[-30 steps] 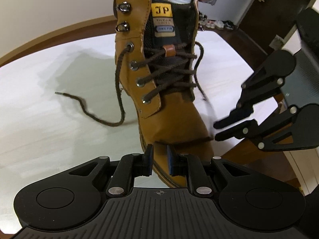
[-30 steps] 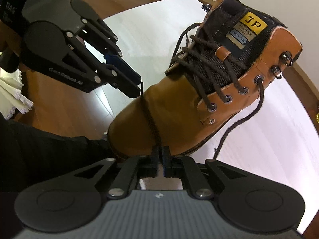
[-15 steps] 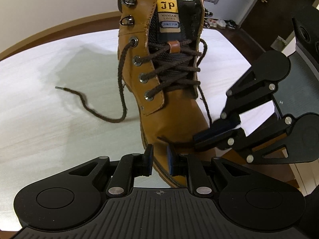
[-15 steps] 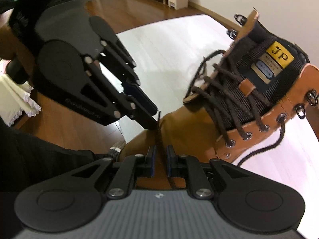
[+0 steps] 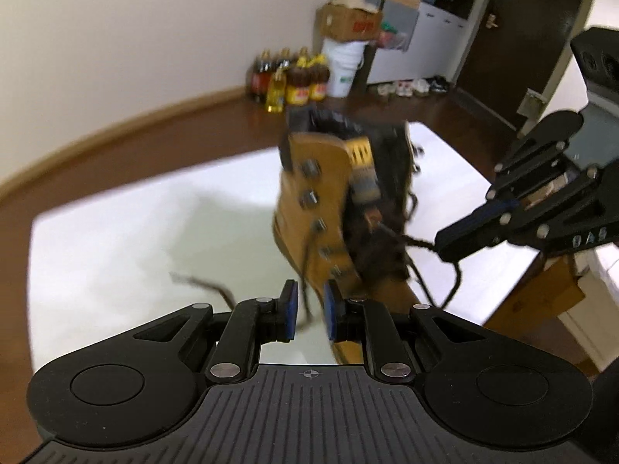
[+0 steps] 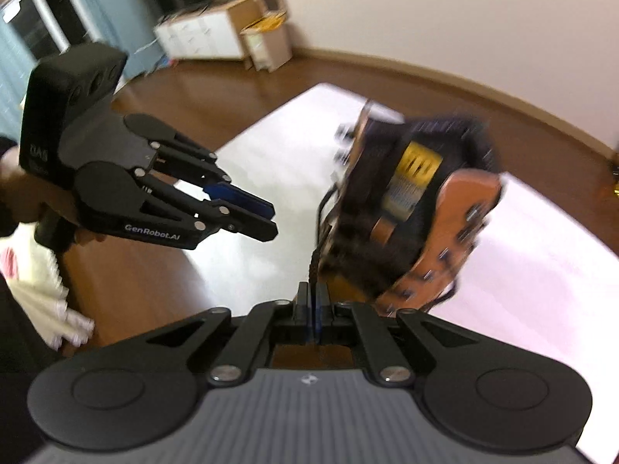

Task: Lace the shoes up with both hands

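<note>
My right claw point(image 6: 312, 301) was clamped tight on the lace point(image 6: 314, 266), which ran up from between its pads toward the laced front of the boot point(image 6: 452, 216) just ahead of it. In the left wrist view the same claw point(image 5: 445, 245) showed to my right, the lace point(image 5: 416, 240) stretched from its tip back to the boot point(image 5: 332, 208). My left claw point(image 5: 309, 311) stood partly open with nothing pressed between its pads; the boot's toe sat just beyond the gap, and a loose lace end point(image 5: 205, 286) trailed on the white desk point(image 5: 116, 239) ahead and to its left. From the right wrist, my left claw point(image 6: 267, 218) hung off to the left of the boot, well apart from it. Both views were blurred.
</note>
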